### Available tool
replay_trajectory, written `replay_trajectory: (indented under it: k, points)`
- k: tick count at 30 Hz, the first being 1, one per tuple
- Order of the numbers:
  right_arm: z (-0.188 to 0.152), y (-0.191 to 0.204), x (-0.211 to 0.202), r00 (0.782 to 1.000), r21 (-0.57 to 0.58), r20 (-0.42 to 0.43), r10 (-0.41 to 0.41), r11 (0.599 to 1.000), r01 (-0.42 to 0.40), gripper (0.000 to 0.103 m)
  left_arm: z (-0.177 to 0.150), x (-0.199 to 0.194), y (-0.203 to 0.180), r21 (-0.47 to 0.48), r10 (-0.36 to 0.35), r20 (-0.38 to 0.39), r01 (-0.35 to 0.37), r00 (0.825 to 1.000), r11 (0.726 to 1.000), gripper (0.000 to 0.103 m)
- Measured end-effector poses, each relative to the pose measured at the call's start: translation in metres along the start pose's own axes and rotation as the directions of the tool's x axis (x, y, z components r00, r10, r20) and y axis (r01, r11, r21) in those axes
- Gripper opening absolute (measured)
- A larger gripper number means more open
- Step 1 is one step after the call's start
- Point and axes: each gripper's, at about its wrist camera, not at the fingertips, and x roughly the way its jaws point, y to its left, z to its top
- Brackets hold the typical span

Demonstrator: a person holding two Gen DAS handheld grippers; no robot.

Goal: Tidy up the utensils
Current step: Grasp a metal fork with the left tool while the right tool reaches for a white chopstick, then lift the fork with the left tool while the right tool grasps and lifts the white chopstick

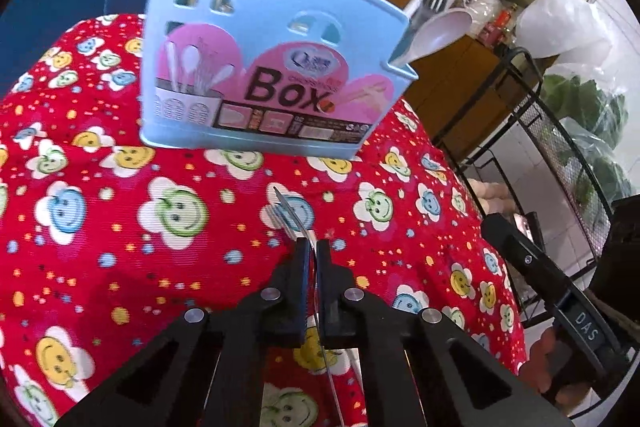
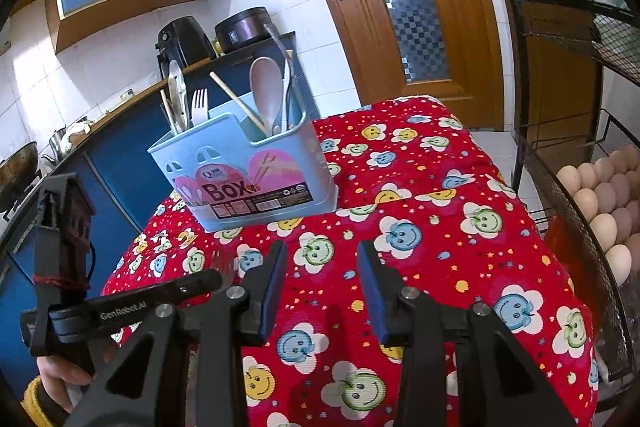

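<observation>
- The left hand-held gripper [image 1: 313, 247] was clamped on a fork [image 1: 289, 217], its black jaws pressed against the thin metal handle with only that sliver between them.
- The fork's tines stuck out past the fingertips, over the red cloth [image 1: 120, 227]; whether they touched it could not be told. Its handle ran back between the jaws toward the camera.
- The right hand-held gripper [image 2: 322, 251] stood apart, blue pads facing each other across a wide gap with nothing between them, over the cloth.
- The cloth covering the bench was a ribbed weave, printed with smiley-faced flowers in blue, green and yellow.
- The box [image 1: 260, 67], pale blue plastic with arched cut-outs and a pink label, stood upright on the cloth beyond the fork.
- The left view showed the box front-on, with a pale spoon [image 1: 436, 35] and fork tines poking past its right corner.
- The right view looked down into the box's compartments: a white plastic fork [image 2: 199, 105], a pale spoon, a wooden stick [image 2: 236, 101] and metal utensils stood inside.
- Only the right view showed the left gripper from the side at lower left, a hand [image 2: 60, 375] in a yellow cuff holding it, and eggs [image 2: 600, 203] in a black wire rack at right.
</observation>
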Motion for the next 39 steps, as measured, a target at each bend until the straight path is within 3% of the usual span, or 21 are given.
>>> replay_trajectory:
  k: [4,13,29,39]
  points:
    - [-0.001,0.005,0.003,1.0,-0.006,-0.018,0.014,1.0,-0.014,0.039,0.0,-0.011,0.007,-0.006,0.007,0.005,-0.006,1.0,1.0,0.003]
    - [-0.003,0.016,0.008,0.999,-0.02,-0.046,0.018,1.0,-0.019,0.039,-0.007,-0.021,0.025,0.006,0.114,-0.026,-0.114,0.993,0.993,0.004]
    - [-0.009,0.034,0.024,0.989,-0.064,-0.145,0.025,0.997,-0.034,0.039,-0.007,-0.01,0.035,-0.014,0.092,-0.044,-0.093,0.995,0.996,0.006]
    - [-0.018,0.053,0.049,0.957,-0.087,-0.284,0.061,0.992,-0.089,0.039,-0.008,-0.032,0.036,0.009,0.105,0.021,-0.106,0.994,0.994,0.004]
